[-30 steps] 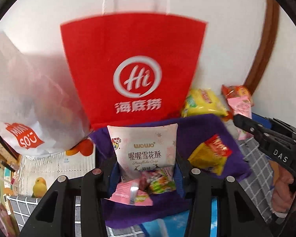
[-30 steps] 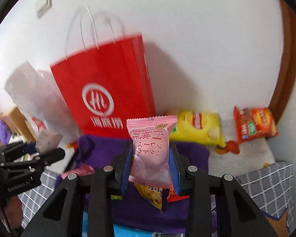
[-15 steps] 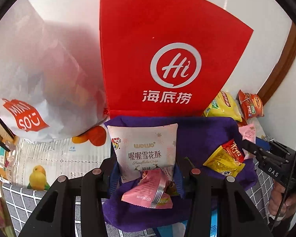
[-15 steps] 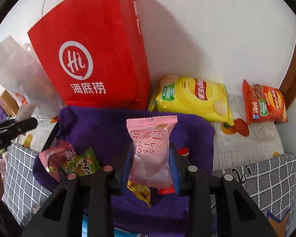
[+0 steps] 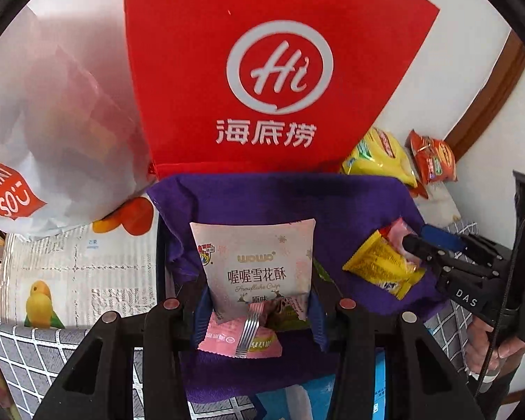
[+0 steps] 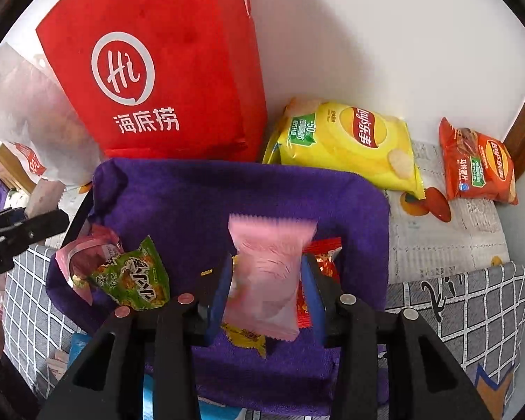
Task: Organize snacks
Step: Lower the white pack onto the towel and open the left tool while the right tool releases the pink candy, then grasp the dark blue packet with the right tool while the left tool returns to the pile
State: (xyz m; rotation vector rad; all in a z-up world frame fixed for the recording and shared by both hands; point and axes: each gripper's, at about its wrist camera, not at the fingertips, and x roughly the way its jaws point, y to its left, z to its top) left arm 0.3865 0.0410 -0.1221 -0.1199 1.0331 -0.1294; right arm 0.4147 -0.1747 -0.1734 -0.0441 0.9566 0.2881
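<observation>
My left gripper (image 5: pixel 257 301) is shut on a white WOWO snack packet (image 5: pixel 255 262) and holds it over the purple cloth-lined tray (image 5: pixel 262 196). Below it lie a pink packet (image 5: pixel 238 341) and a green one. My right gripper (image 6: pixel 267 290) holds a pink snack packet (image 6: pixel 267 273), blurred, with the jaws looking slightly apart around it, low over the tray (image 6: pixel 227 192). A yellow-red packet (image 5: pixel 381 266) lies at the tray's right. A green packet (image 6: pixel 133 276) and a pink one (image 6: pixel 84 248) lie at its left. The right gripper also shows in the left wrist view (image 5: pixel 420 245).
A red Hi paper bag (image 5: pixel 276 70) stands behind the tray against the wall. A white Miniso bag (image 5: pixel 52 122) is at the left. A yellow Lay's bag (image 6: pixel 346 140) and an orange Lay's bag (image 6: pixel 479 164) lie at the back right. Checked cloth (image 6: pixel 472 301) covers the front.
Both grippers have moved forward and down toward the tray. The pink packet in the right gripper has turned blurred and sits lower between the jaws.
</observation>
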